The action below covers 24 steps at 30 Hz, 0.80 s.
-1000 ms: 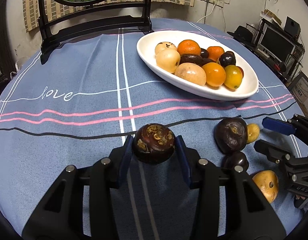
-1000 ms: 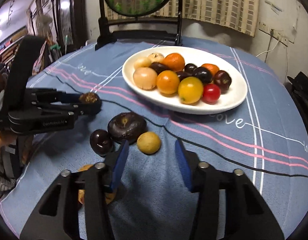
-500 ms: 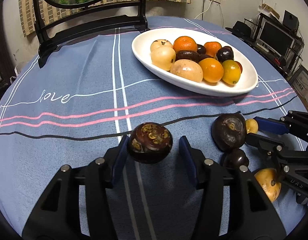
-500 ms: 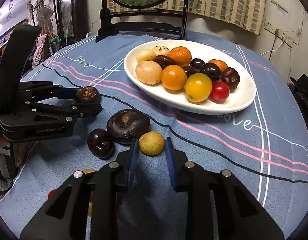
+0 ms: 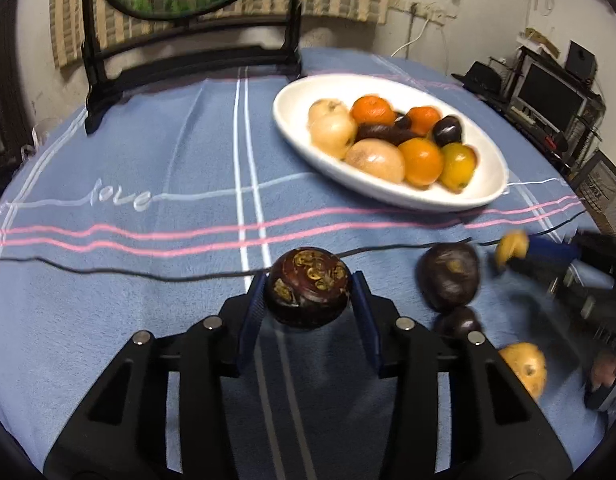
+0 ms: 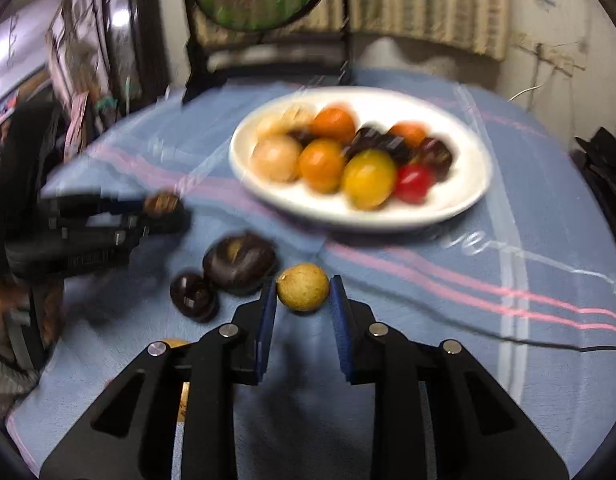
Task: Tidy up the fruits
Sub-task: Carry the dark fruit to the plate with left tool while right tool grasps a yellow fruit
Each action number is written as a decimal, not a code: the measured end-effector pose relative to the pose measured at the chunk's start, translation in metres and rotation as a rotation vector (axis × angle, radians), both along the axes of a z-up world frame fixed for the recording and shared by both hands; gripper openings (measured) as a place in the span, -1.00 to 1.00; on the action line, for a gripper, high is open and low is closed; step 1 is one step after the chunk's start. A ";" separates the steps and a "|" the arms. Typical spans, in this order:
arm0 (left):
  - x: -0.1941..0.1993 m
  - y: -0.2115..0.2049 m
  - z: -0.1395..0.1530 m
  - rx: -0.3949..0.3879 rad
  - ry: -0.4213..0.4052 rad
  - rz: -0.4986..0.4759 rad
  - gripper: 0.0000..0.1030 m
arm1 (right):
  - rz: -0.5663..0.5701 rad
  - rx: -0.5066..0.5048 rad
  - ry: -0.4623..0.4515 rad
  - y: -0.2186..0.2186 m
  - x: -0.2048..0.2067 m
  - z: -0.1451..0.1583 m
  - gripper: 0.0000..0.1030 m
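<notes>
Meanwhile, white dish (image 5: pixel 392 194) full of mixed fruit; left claw (image 5: pixel 308 300) closing on mangosteen (image 5: pixel 308 292), right claw (image 6: pixel 303 300) clamped on longan (image 6: pixel 303 287).

You see a blue tablecloth (image 5: pixel 155 152) with pink, white and black stripes, a white plate (image 5: pixel 484 184), and a dark maroon mangosteen (image 5: pixel 308 292), gold-flecked.

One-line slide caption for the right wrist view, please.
Right gripper shut on a small yellow fruit, lifted above the blue tablecloth, white fruit plate beyond.

Black hand-held gripper (image 5: pixel 308 300), blue pads (image 5: pixel 249 320), silver screws
</notes>
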<state>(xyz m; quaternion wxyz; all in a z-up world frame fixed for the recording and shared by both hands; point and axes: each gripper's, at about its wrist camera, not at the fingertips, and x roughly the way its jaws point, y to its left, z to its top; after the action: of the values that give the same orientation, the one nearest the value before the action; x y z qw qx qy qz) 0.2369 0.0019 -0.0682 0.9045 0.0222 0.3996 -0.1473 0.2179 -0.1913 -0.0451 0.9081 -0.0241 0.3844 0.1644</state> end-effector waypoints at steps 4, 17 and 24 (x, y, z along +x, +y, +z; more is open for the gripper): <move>-0.006 -0.016 0.036 0.019 -0.087 -0.032 -0.15 | -0.121 0.160 -0.144 -0.045 -0.014 0.050 -0.47; 0.108 -0.052 0.068 -0.052 -0.086 0.004 -0.14 | -0.126 0.212 -0.182 -0.030 0.084 0.081 -0.47; 0.170 -0.053 0.040 -0.095 -0.029 0.023 -0.15 | -0.097 0.125 -0.099 -0.010 0.130 0.041 -0.47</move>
<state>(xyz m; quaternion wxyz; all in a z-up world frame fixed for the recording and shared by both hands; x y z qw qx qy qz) 0.4072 -0.0506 -0.0283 0.9119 -0.0232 0.3791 -0.1554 0.3479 -0.2010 -0.0038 0.9325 0.0430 0.3289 0.1426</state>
